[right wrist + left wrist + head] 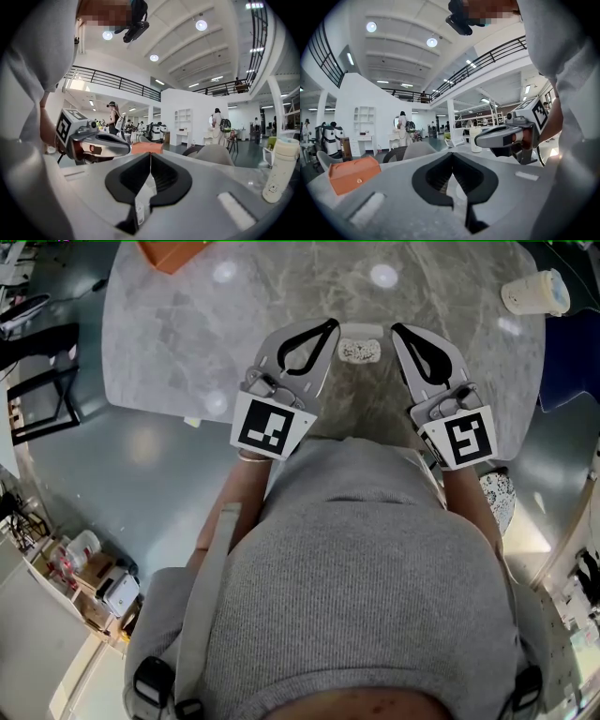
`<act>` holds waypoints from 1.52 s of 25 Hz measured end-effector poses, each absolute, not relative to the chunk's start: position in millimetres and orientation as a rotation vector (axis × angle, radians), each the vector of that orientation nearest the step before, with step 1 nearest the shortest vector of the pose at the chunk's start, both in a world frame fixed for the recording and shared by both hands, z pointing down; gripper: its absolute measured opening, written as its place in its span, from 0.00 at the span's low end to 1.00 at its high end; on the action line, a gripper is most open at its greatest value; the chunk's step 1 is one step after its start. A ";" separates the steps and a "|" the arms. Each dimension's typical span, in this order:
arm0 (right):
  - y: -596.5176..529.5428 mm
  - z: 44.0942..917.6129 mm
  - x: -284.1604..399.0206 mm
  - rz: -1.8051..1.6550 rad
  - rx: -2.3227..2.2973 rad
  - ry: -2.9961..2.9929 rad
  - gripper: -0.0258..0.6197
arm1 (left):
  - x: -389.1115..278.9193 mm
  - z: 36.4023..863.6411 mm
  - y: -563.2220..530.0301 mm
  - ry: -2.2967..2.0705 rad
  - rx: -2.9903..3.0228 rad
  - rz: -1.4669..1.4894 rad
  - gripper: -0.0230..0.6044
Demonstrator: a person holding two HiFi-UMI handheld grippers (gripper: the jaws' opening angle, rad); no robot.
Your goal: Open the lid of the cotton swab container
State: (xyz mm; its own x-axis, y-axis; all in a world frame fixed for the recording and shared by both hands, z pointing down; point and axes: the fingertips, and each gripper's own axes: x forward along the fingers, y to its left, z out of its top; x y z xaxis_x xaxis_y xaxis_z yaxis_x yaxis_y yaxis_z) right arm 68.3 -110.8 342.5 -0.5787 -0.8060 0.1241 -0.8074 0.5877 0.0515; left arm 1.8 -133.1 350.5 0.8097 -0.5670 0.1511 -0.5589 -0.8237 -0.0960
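Cotton swab container (361,352) — long axis left-right — lies between left gripper (332,325) and right gripper (397,330), both closed.

No readable text (one small label (139,209) seems too blurred).

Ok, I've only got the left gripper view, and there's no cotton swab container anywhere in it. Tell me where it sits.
Observer: The small clear cotton swab container is on the grey marble-look table, directly between the tips of the left gripper and the right gripper. I cannot tell whether either tip touches it.
Operator: Now give me the right jaws. I only see that gripper from the side.
Observer: In the right gripper view they stand together, and the container is not between them.
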 end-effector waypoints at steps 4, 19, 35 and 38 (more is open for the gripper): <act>-120.0 336.3 68.7 0.010 1.512 -2.559 0.04 | -0.7 345.3 -141.5 1.021 -2.901 -0.307 0.03; -106.6 316.6 48.5 -0.010 1.691 -2.491 0.04 | -6.2 330.8 -123.7 0.984 -2.901 -0.193 0.03; -57.7 309.6 46.6 -0.005 1.636 -2.544 0.04 | -7.5 316.2 -82.1 1.010 -2.886 -0.170 0.03; -42.1 307.5 50.5 0.019 1.646 -2.557 0.04 | -4.7 313.7 -64.9 1.023 -2.884 -0.170 0.03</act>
State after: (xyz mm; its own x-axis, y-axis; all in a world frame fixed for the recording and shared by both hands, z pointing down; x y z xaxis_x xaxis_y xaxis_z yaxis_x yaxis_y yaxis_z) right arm 50.5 -42.1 307.5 -0.4108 -0.9072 0.0910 -0.9084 0.4157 0.0438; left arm -4.7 -64.9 313.7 0.7713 -0.6316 0.0788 -0.6230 -0.7745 -0.1094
